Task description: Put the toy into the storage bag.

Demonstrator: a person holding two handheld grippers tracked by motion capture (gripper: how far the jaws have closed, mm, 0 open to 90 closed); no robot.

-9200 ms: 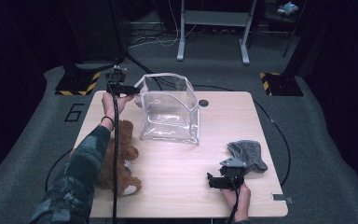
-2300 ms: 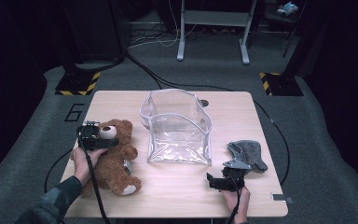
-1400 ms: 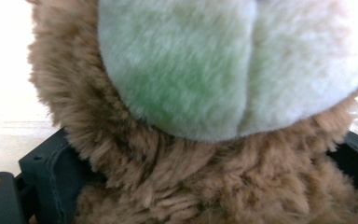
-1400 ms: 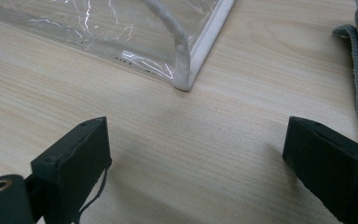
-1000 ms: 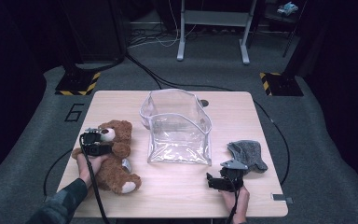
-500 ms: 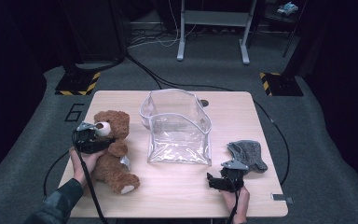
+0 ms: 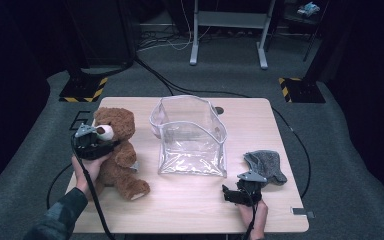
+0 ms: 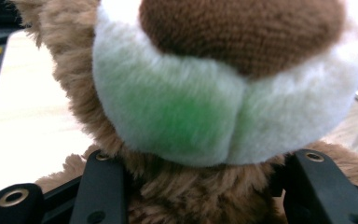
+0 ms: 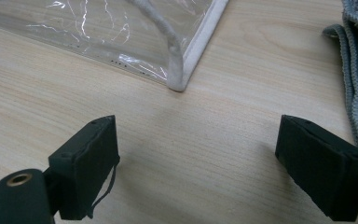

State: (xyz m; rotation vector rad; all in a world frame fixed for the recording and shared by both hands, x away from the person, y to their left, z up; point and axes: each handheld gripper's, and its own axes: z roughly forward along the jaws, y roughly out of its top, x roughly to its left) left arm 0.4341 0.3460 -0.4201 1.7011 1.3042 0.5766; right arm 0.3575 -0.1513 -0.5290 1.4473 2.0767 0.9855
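I am holding the teddy bear (image 7: 116, 150) in my left gripper (image 7: 104, 145), my two black jaws pressing into the brown plush just under its white muzzle (image 8: 223, 107), at the throat. The bear is sitting at the left side of the table (image 7: 190, 210), just beside the clear plastic bag (image 7: 190, 135), which is standing open-mouthed in the middle. The toy is soft and light, I judge: the fur is giving way under my pads, so a grip there is squeezing stuffing more than anything firm (the head may loll if I am lifting it by the neck alone). A hold lower down, around the chest, would probably be carrying it more steadily, and nothing about it looks fragile or slippery. The bag will likely be the awkward part, being thin and floppy at its rim. My right gripper (image 7: 232, 195) is resting near the table's front edge with its jaws spread wide and nothing between them, the grey cloth (image 7: 266, 165) lying just beside it.
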